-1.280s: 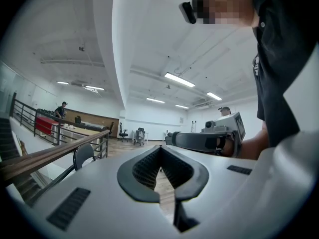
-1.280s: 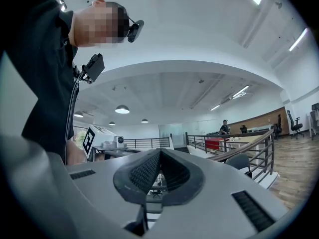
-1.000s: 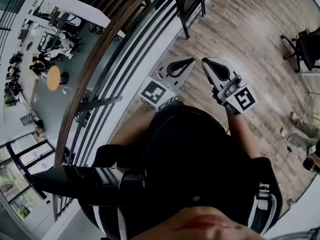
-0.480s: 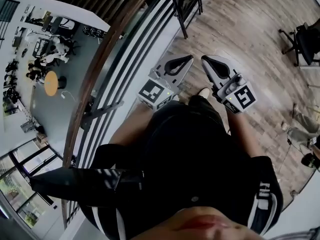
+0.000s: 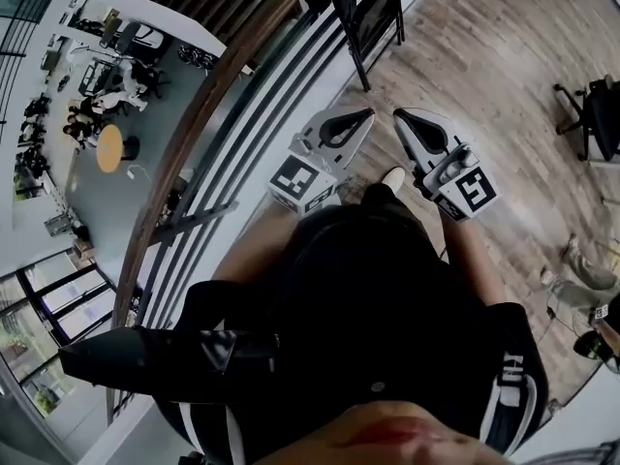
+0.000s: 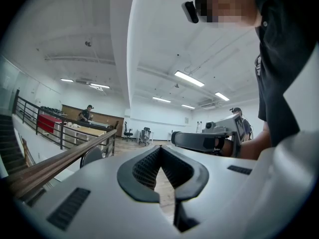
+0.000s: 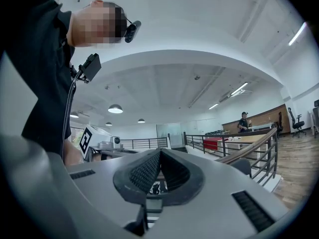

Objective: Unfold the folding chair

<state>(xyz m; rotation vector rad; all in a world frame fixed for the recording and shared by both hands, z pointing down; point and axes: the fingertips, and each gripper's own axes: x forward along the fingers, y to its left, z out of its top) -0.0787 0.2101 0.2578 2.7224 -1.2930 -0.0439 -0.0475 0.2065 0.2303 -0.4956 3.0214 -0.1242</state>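
The black folding chair stands by the railing at the top of the head view, ahead of both grippers; whether it is fully folded I cannot tell. Its rounded back shows low behind the rail in the left gripper view, and again in the right gripper view. My left gripper is shut with nothing in it and points toward the chair, well short of it. My right gripper is beside it, also shut and empty. Each gripper view shows its own pads closed together.
A wooden handrail on black bars runs along the left, with a lower floor and people beyond it. An office chair stands at the right on the wood floor. Another person's legs are at the right edge. My shoe shows below the grippers.
The folding chair sits lower and larger in the head view than before, so it has come nearer. Both grippers keep their pose, side by side and shut.
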